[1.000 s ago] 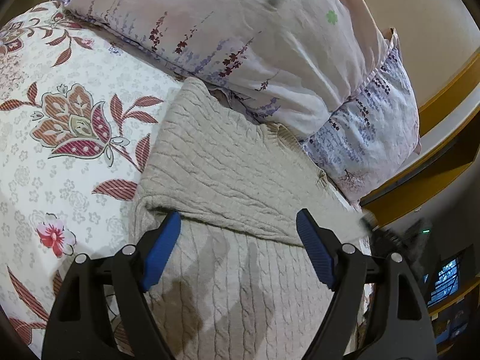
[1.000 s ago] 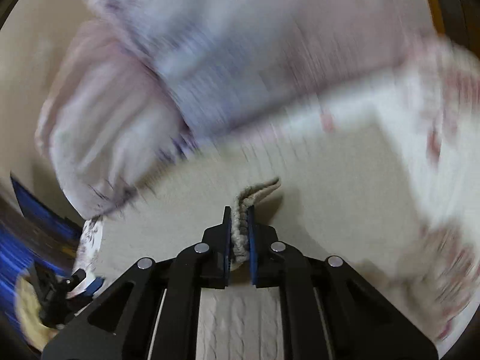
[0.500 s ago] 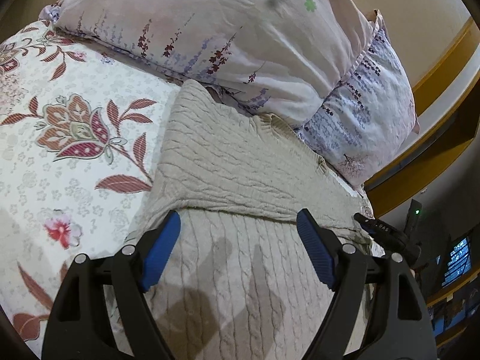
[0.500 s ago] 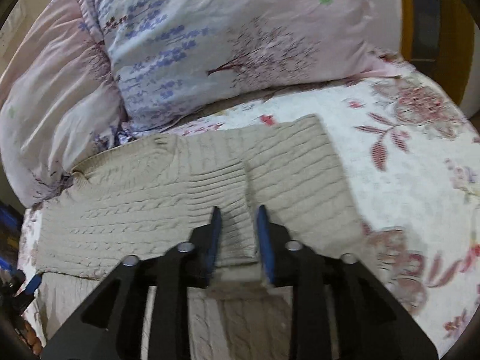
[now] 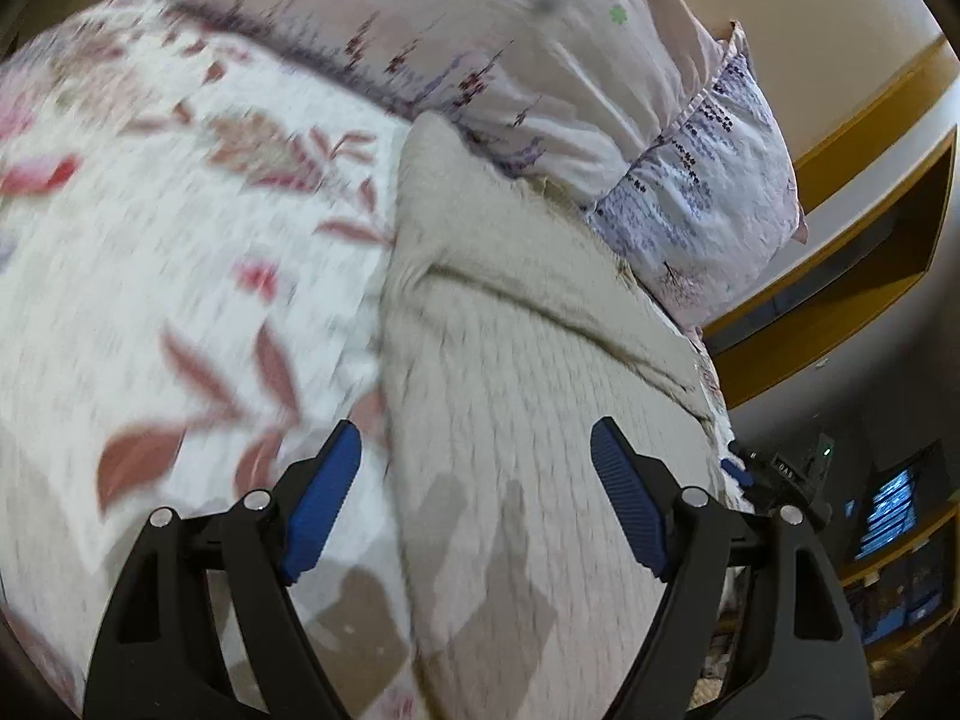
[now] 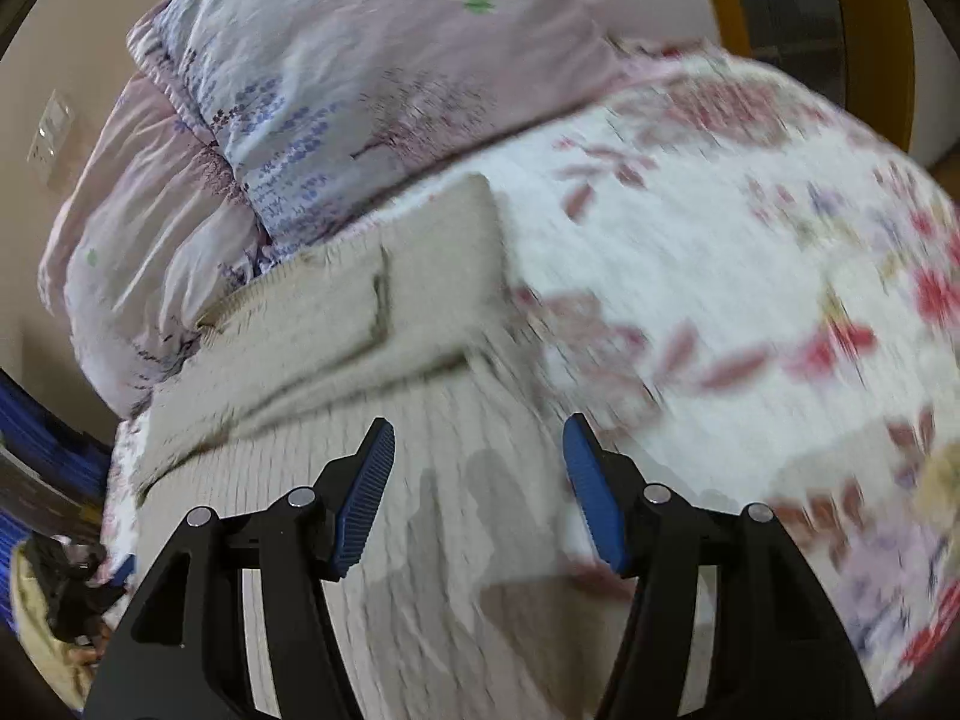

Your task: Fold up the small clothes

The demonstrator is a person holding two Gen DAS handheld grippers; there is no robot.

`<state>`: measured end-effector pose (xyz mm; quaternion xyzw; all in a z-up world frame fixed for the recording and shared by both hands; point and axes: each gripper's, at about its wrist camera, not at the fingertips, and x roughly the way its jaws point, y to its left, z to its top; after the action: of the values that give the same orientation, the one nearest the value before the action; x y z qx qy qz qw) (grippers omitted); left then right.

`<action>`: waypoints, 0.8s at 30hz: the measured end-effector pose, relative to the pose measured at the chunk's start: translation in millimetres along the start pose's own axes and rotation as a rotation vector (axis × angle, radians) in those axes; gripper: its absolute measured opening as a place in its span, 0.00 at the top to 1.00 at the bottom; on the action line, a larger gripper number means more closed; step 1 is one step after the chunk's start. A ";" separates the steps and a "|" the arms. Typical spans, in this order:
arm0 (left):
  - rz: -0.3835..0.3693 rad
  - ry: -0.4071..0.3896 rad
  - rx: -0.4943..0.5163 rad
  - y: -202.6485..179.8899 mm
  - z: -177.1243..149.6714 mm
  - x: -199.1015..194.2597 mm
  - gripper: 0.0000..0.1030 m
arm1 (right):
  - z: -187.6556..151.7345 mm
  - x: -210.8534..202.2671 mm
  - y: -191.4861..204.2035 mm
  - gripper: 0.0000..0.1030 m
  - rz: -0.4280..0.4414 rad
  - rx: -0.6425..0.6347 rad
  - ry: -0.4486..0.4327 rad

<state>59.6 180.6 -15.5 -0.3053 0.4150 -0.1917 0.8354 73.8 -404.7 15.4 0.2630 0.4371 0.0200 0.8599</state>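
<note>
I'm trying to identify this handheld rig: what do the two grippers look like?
Both look alike: the left gripper and right gripper have black angular plastic fingers with triangular cut-outs, silver pivot pins and ribbed blue pads. No cables, markings, hands or sleeves show.

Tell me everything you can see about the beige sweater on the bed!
The beige sweater is a cable-knit top that looks soft and woolly. It lies flat on the flowery bedspread, its far end against the pillows. Parts are already folded over on top, making raised edges across it. Neither gripper grasps it; gripper shadows fall on it.
</note>
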 end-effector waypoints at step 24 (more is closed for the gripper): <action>-0.248 0.213 -0.029 -20.8 -101.6 -22.7 0.58 | -115.9 -62.1 -26.0 0.76 0.311 0.034 0.211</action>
<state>-37.3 142.6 -36.1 -0.3441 0.4631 -0.3189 0.7520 -58.0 -393.1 -6.4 0.3386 0.4790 0.1728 0.7912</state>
